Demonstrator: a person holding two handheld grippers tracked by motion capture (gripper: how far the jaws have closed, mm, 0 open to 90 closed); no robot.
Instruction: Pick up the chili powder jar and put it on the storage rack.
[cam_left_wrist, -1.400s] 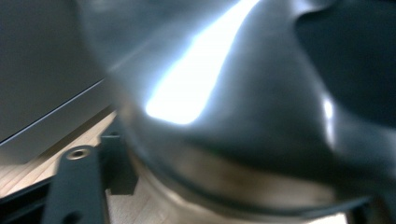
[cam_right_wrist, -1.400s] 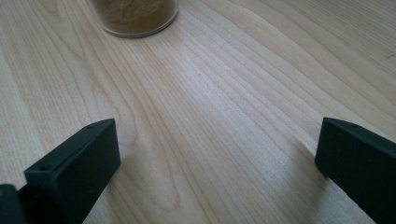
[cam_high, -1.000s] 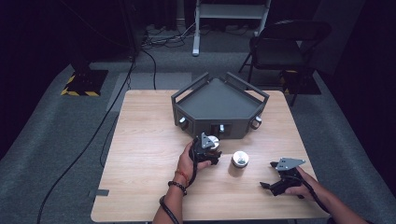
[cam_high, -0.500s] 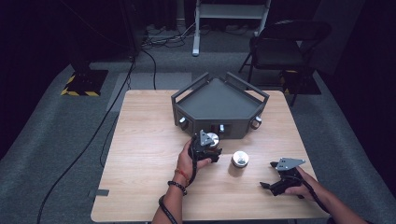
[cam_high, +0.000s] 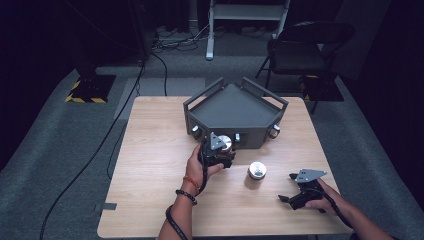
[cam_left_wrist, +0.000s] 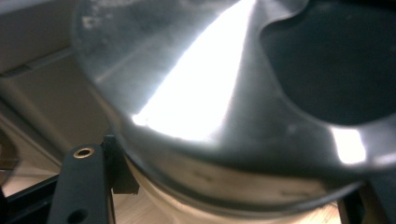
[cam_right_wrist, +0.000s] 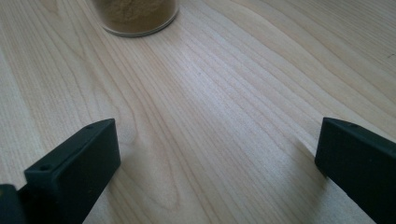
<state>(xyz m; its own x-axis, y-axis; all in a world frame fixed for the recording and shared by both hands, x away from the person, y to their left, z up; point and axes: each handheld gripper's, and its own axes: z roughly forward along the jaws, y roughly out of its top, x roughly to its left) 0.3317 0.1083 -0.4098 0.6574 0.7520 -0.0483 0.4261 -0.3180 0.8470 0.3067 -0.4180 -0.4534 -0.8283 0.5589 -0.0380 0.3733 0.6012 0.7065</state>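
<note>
Steel-lidded jar (cam_left_wrist: 224, 116) clamped in left tongs (cam_high: 220, 152), right tongs (cam_high: 295, 192) wide, empty

Left gripper (cam_high: 218, 150) raised off the table at the end of a bent forearm, jaws clamped tight on a jar (cam_left_wrist: 224, 116); right gripper (cam_high: 300, 192) lying low on the tabletop, hand wrapped around it, jaws spread wide with nothing between them.

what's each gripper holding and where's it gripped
Left gripper holds a metal-lidded jar, jaws on its sides just under the lid. Right gripper is open, holding nothing.
</note>
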